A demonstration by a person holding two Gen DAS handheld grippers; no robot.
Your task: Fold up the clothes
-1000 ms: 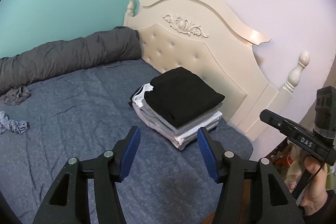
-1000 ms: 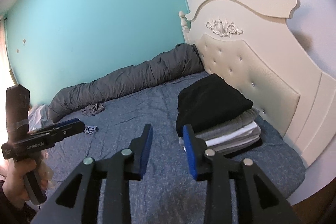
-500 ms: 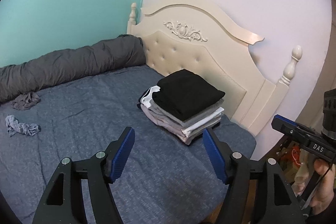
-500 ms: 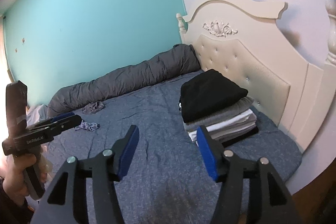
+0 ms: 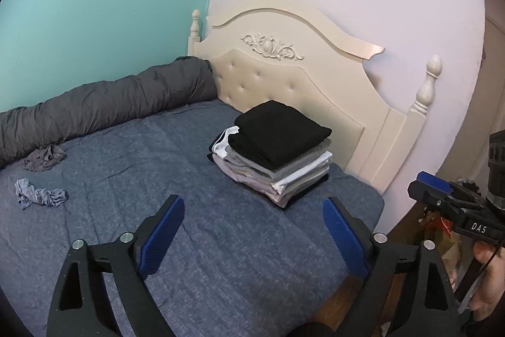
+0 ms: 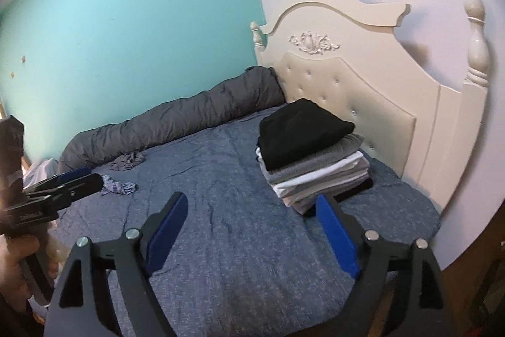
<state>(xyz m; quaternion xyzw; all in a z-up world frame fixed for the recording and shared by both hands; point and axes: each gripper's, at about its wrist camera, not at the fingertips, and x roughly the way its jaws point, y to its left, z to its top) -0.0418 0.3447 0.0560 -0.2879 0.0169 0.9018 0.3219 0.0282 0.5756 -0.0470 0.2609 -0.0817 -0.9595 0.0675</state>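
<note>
Folded clothes (image 5: 277,147) sit stacked near the headboard (image 5: 303,75) (blue bed (image 5: 110,179)); your left gripper (image 5: 252,229) and right gripper (image 6: 252,226) fingers gape, empty.

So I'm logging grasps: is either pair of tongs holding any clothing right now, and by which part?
Nothing is held. The left tongs and right tongs are both open and empty above the bed.

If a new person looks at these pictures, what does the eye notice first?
First, the neat stack of folded clothes topped by a black garment, on the blue bed near the cream headboard. Then two crumpled garments lying unfolded by the rolled grey duvet. Both grippers hover open and empty.
</note>
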